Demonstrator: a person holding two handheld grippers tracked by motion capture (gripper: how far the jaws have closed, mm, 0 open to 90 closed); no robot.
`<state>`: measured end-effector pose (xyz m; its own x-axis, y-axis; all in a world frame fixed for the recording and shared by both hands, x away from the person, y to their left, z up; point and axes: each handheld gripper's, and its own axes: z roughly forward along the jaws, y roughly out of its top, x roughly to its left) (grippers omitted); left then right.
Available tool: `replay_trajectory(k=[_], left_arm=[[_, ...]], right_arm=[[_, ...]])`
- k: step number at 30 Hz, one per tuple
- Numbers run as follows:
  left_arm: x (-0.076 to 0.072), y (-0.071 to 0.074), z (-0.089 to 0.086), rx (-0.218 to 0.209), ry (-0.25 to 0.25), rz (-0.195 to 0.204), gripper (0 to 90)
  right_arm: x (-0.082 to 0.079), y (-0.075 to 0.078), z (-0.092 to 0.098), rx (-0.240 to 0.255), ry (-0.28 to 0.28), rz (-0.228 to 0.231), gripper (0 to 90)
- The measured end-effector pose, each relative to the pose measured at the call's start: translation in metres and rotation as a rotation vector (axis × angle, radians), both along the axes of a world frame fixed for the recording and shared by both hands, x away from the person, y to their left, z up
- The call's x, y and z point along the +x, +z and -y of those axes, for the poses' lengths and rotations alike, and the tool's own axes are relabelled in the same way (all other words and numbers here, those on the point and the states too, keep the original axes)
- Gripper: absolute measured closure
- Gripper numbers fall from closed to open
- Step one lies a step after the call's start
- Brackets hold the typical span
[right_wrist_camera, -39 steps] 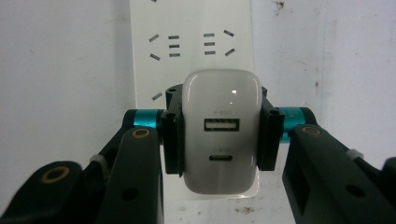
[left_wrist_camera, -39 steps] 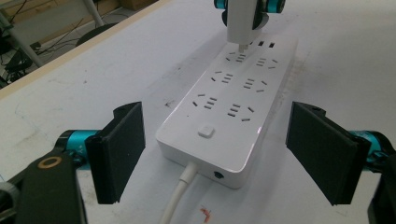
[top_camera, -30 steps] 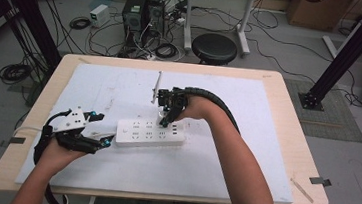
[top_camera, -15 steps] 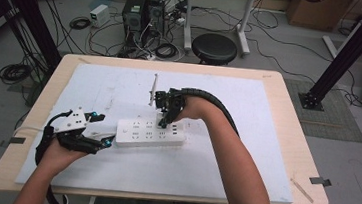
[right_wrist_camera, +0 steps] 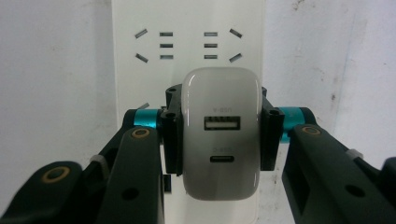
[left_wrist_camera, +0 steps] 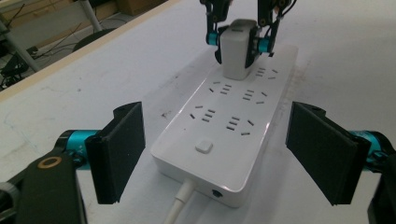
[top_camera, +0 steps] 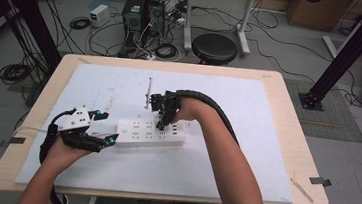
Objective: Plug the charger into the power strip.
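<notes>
- Left gripper [top_camera: 107, 138] sits at the near-left end of the white power strip [top_camera: 152, 133] — jaws wide, flanking the strip's switch end without pressing it.
- Power strip lies flat on the white mat [top_camera: 246, 138], mid-table.
- Right gripper [top_camera: 163, 122] clamps a white USB charger [right_wrist_camera: 221, 133] — upright on the strip's sockets.

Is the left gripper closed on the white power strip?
No, in the left gripper view the left gripper stands open, each black pad off the side of the white power strip it straddles.
</notes>
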<state>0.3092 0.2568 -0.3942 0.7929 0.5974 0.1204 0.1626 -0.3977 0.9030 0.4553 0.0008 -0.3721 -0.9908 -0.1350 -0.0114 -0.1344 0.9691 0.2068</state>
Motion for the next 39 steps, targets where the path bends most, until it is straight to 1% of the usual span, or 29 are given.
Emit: replay_trajectory(k=[1, 2, 4, 9, 10, 14, 15, 16, 17, 18, 19, 20, 22, 23, 25, 26, 28, 29, 30, 32, 34, 37, 38, 39], left_arm=[[-0.001, 0.001, 0.0, -0.009, 0.004, 0.002, 19.9], [-0.001, 0.002, -0.001, 0.001, 0.002, 0.005, 19.9], [-0.002, 0.001, -0.002, -0.007, 0.007, 0.004, 19.8], [-0.003, 0.0, -0.003, 0.0, 0.008, 0.002, 19.9], [-0.003, 0.0, -0.003, -0.006, 0.009, -0.001, 19.8], [-0.002, 0.002, -0.003, 0.004, 0.002, 0.0, 19.8], [-0.002, 0.002, -0.003, -0.002, 0.006, -0.001, 19.8], [-0.002, 0.003, -0.004, 0.002, 0.003, -0.003, 19.8], [-0.002, 0.003, -0.004, -0.004, 0.004, -0.001, 19.8], [-0.002, 0.003, -0.004, -0.004, 0.004, -0.001, 19.8], [-0.001, 0.004, -0.004, 0.003, 0.003, -0.002, 19.8], [0.0, 0.004, -0.004, 0.005, 0.002, -0.001, 19.8], [0.001, 0.006, -0.003, 0.0, 0.001, 0.001, 19.8], [0.001, 0.007, -0.003, 0.003, -0.001, 0.006, 19.8], [0.002, 0.009, -0.002, 0.001, -0.007, 0.012, 19.8], [0.003, 0.01, -0.001, 0.002, -0.01, 0.017, 19.8], [0.004, 0.012, 0.0, 0.002, -0.016, 0.025, 19.9], [0.004, 0.013, 0.0, 0.002, -0.019, 0.027, 19.8], [0.005, 0.014, 0.0, 0.002, -0.023, 0.028, 19.8], [0.005, 0.015, 0.0, -0.011, -0.029, 0.029, 19.8], [0.005, 0.017, 0.0, -0.002, -0.036, 0.035, 19.9], [0.007, 0.018, 0.0, -0.004, -0.046, 0.033, 20.2], [0.007, 0.018, 0.0, -0.004, -0.046, 0.033, 20.1], [0.008, 0.018, 0.0, -0.011, -0.046, 0.031, 20.2]], right_arm=[[0.001, 0.0, 0.0, -0.003, 0.007, -0.004, 63.6], [0.001, -0.001, 0.001, 0.003, 0.004, -0.006, 63.6], [0.001, -0.001, 0.001, 0.002, 0.003, -0.003, 63.6], [-0.001, -0.001, 0.001, -0.001, -0.001, 0.009, 63.4], [-0.001, -0.001, 0.001, 0.0, -0.006, 0.008, 63.3], [-0.002, 0.0, 0.002, -0.001, -0.005, 0.011, 61.7], [-0.002, 0.001, 0.003, 0.0, -0.009, 0.006, 54.5], [-0.001, 0.003, 0.005, 0.021, -0.036, 0.024, 43.2], [0.0, 0.006, 0.007, 0.045, -0.067, 0.023, 41.1], [0.0, 0.006, 0.007, 0.045, -0.067, 0.023, 41.1], [-0.003, 0.017, 0.019, 0.134, -0.098, 0.057, 36.5], [-0.004, 0.021, 0.024, 0.171, -0.105, 0.048, 36.3], [-0.009, 0.028, 0.034, 0.24, -0.14, 0.056, 33.2], [-0.011, 0.031, 0.039, 0.267, -0.154, 0.049, 32.6], [-0.017, 0.035, 0.049, 0.314, -0.182, 0.061, 30.6], [-0.02, 0.037, 0.054, 0.336, -0.198, 0.06, 29.2], [-0.024, 0.04, 0.066, 0.394, -0.231, 0.063, 26.5], [-0.026, 0.041, 0.072, 0.419, -0.255, 0.063, 25.4], [-0.029, 0.042, 0.079, 0.441, -0.284, 0.053, 24.4], [-0.033, 0.044, 0.093, 0.488, -0.326, 0.058, 22.3], [-0.038, 0.045, 0.108, 0.534, -0.374, 0.053, 21.5], [-0.046, 0.045, 0.129, 0.591, -0.426, 0.063, 20.8], [-0.046, 0.045, 0.129, 0.591, -0.426, 0.063, 20.8], [-0.053, 0.042, 0.141, 0.624, -0.467, 0.073, 20.4]])
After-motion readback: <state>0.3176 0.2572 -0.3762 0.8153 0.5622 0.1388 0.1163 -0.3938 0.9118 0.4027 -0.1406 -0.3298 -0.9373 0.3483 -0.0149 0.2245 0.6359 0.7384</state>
